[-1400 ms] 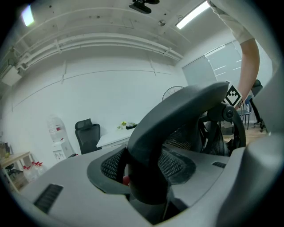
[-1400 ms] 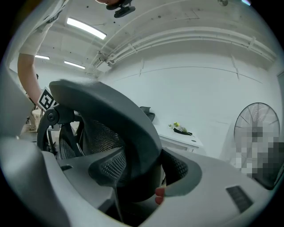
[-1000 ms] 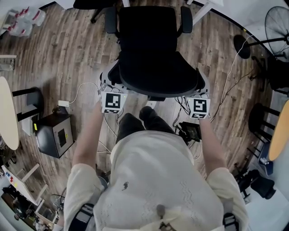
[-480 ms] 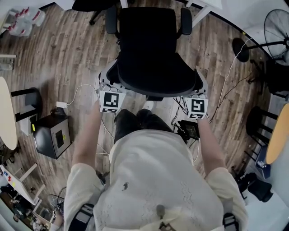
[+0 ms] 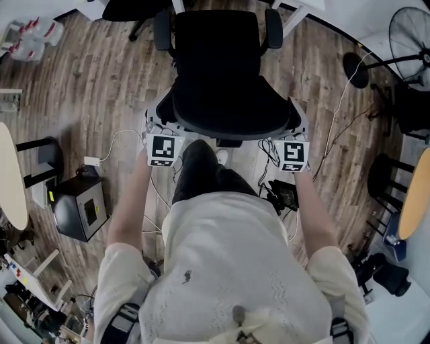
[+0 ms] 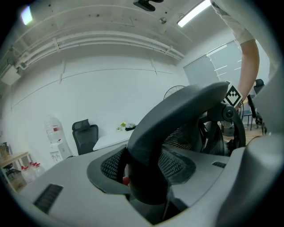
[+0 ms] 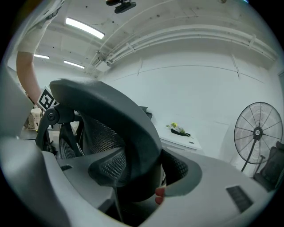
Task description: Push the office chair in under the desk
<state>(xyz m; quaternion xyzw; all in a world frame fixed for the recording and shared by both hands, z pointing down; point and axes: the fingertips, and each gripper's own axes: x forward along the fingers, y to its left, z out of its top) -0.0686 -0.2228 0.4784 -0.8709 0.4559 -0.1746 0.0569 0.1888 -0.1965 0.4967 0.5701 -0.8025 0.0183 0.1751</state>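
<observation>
The black office chair (image 5: 218, 64) stands right ahead of me, its seat toward the white desk (image 5: 300, 12) at the top edge of the head view. My left gripper (image 5: 158, 129) is shut on the left edge of the chair's backrest (image 5: 232, 121), and my right gripper (image 5: 297, 132) is shut on its right edge. In the left gripper view the curved backrest rim (image 6: 177, 115) runs between the padded jaws of the left gripper (image 6: 146, 179). The right gripper view shows the same rim (image 7: 111, 115) clamped in the right gripper (image 7: 137, 179).
White cables (image 5: 117, 138) and a power strip lie on the wooden floor under the chair. A black box (image 5: 79, 208) sits at the left, a floor fan (image 5: 410, 30) at the right, another black chair (image 5: 131, 8) at the top left. Round tables flank both sides.
The chair and both grippers have shifted a little forward, toward the desk. The person's leg has stepped forward under the backrest.
</observation>
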